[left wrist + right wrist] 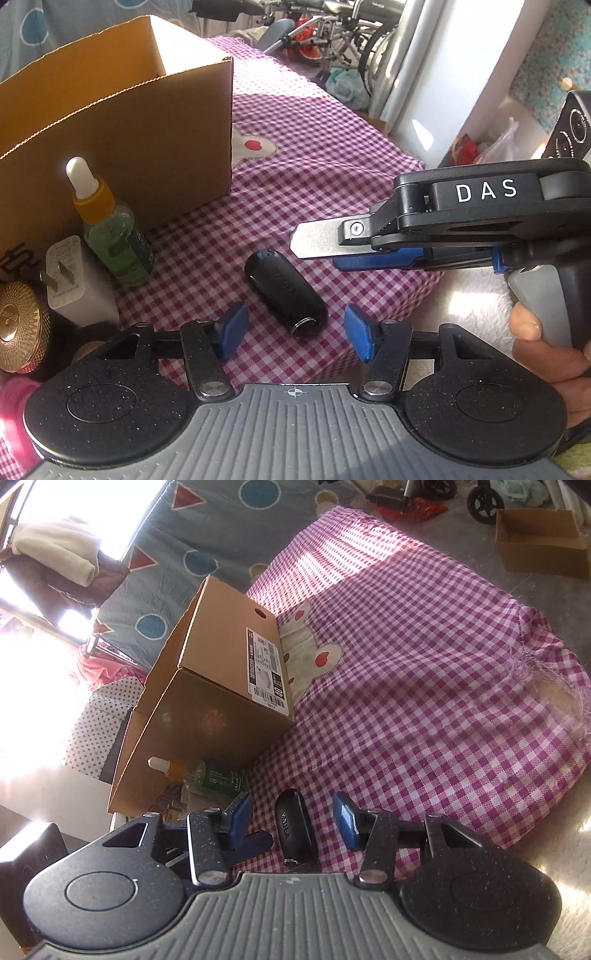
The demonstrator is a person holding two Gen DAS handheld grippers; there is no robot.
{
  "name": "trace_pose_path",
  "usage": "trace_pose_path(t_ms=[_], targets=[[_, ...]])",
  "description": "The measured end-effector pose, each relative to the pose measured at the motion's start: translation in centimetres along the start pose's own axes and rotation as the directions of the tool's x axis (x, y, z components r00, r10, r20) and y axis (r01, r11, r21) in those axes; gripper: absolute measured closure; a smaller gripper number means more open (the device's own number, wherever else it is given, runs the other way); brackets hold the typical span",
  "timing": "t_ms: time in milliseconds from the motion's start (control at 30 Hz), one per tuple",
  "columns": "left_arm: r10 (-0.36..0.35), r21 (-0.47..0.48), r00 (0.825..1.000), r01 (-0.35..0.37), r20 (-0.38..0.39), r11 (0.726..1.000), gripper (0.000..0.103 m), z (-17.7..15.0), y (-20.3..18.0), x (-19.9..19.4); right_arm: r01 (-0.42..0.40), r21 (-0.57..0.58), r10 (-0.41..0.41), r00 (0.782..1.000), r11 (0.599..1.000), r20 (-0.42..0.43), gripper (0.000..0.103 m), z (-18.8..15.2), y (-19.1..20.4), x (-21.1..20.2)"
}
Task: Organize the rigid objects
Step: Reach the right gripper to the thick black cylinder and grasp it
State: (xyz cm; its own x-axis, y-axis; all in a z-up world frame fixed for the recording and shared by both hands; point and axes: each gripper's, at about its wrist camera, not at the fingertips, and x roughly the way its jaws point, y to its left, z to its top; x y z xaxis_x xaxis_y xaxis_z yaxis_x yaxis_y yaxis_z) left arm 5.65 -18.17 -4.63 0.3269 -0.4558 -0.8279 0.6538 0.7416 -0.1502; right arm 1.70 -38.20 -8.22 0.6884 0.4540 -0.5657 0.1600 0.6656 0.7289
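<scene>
A black key fob [286,293] with a metal ring lies on the purple checked cloth [314,147], between and just ahead of my left gripper's [295,334] open blue pads. My right gripper [332,245] comes in from the right, hovering just above and beyond the fob. In the right wrist view the fob [295,821] lies between the open pads of the right gripper [295,818]. An open cardboard box [122,129] stands at the left; it also shows in the right wrist view [218,698].
A green dropper bottle [114,236], a white plug adapter [70,280] and a gold round tin [18,328] stand by the box's front. A pink object [14,413] is at the lower left. The cloth's edge drops off at the right [546,738]. Bicycles and a second box [539,542] lie beyond.
</scene>
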Motion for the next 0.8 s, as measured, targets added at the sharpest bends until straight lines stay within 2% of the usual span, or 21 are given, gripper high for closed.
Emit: trace_pose_path(t_ms=[67,200,267,600,800], targets=[[0.009,0.024,1.0,-0.01,0.009,1.0,0.047,0.0,-0.4,0.2,0.009,-0.008,-0.009,1.0,1.0,-0.005,0.06,0.0,0.0,0.6],[0.015,0.043,1.0,-0.016,0.018,0.999,0.049,0.0,-0.7,0.3,0.013,-0.026,-0.013,1.0,1.0,-0.023,0.064,0.0,0.5,1.6],[0.018,0.051,1.0,-0.019,0.018,0.999,0.05,0.1,-0.8,0.4,0.0,-0.022,-0.001,0.999,1.0,-0.047,0.07,-0.1,0.7,2.3],[0.031,0.054,0.999,-0.032,0.029,0.998,0.053,0.0,-0.8,0.3,-0.023,-0.033,0.022,0.999,0.999,-0.044,0.071,-0.2,0.7,2.2],[0.033,0.045,0.999,-0.034,0.031,0.998,0.053,0.1,-0.4,0.4,-0.092,-0.013,0.091,0.995,0.996,-0.042,0.076,-0.2,0.5,1.2]])
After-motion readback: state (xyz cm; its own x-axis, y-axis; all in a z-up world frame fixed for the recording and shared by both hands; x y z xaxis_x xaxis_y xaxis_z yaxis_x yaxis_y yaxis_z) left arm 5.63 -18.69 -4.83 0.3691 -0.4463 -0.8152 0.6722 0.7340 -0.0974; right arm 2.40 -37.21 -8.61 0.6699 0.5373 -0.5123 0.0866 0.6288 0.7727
